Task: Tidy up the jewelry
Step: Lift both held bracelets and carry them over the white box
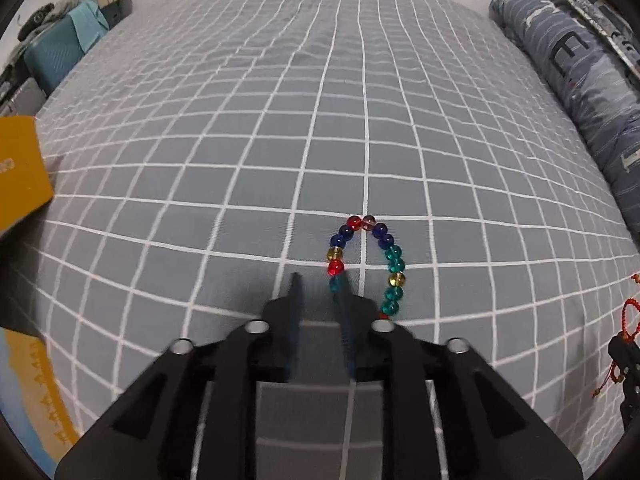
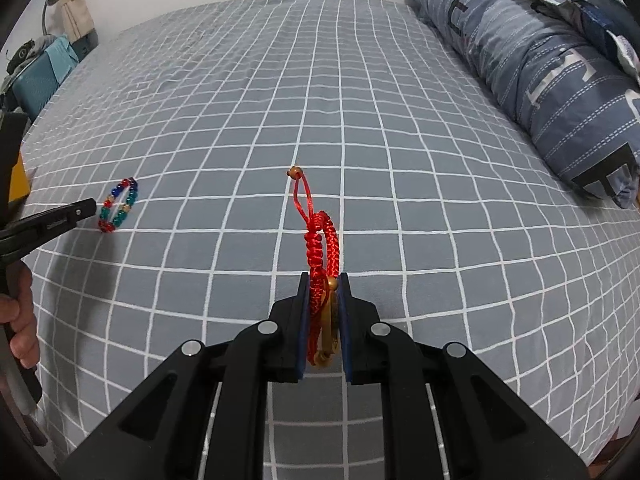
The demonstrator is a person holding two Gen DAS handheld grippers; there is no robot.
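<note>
A bracelet of red, blue, teal and yellow glass beads (image 1: 390, 256) lies flat on the grey checked bedsheet (image 1: 280, 120). My left gripper (image 1: 319, 280) stands open just short of it. Only sheet shows between the fingers, and the right finger (image 1: 343, 292) overlaps the bracelet's left side from outside. The right wrist view shows the same bead bracelet (image 2: 118, 206) beside the left gripper's tip (image 2: 82, 209). My right gripper (image 2: 324, 277) is shut on a red braided cord bracelet (image 2: 326, 236) with a gold charm. Its loop and bead end stick up above the sheet.
A rolled blue patterned duvet (image 2: 540, 64) runs along the right side of the bed. A yellow box (image 1: 20, 176) sits at the left edge, with a teal bag (image 1: 56, 52) beyond it. A person's hand (image 2: 20, 320) holds the left gripper's handle.
</note>
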